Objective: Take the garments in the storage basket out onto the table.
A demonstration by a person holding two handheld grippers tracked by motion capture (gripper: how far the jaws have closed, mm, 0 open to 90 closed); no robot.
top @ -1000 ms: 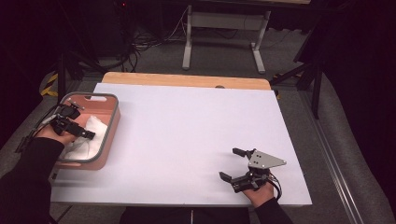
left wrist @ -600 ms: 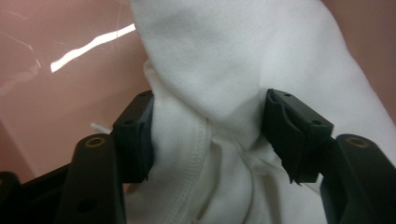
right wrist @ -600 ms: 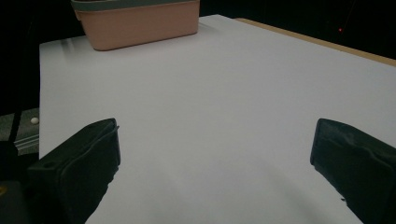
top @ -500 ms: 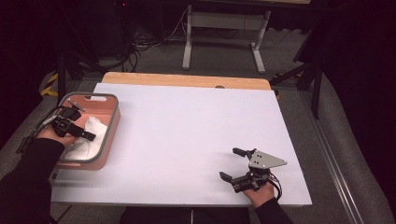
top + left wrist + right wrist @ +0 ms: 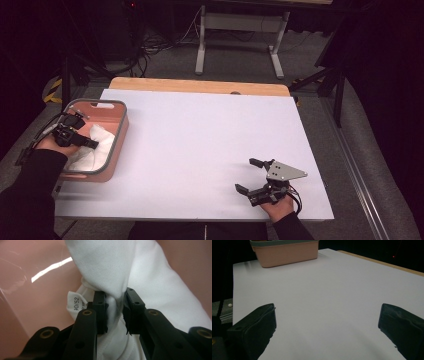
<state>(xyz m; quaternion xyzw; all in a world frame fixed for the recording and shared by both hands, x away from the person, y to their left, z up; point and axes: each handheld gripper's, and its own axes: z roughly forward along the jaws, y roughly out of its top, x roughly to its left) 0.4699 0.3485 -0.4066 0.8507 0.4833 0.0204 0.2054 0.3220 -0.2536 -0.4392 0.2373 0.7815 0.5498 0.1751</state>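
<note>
At the table's left edge, inside the pink plastic basket with a grey rim point(image 5: 119, 131), the left gripper point(image 5: 75, 135) is pinching a bunched white cloth garment point(image 5: 97, 142).

Seen from the left gripper view, its two black jaws have just been closing and are now pressing a gathered fold of the white cloth garment point(image 5: 150, 290) between their pads point(image 5: 100, 312); a small white sewn-in label printed with numbers point(image 5: 75, 302) is sticking out just beside the left-hand jaw; the basket's pink wall point(image 5: 32, 302) is showing behind the cloth; well apart, near the front right corner of the white table top point(image 5: 210, 145), the right gripper point(image 5: 255, 177) is resting in the person's hand with its jaws spread wide and holding nothing; from the right gripper view, the pink plastic basket point(image 5: 287, 252) is standing at the far end of the white table top point(image 5: 324, 295).
</note>
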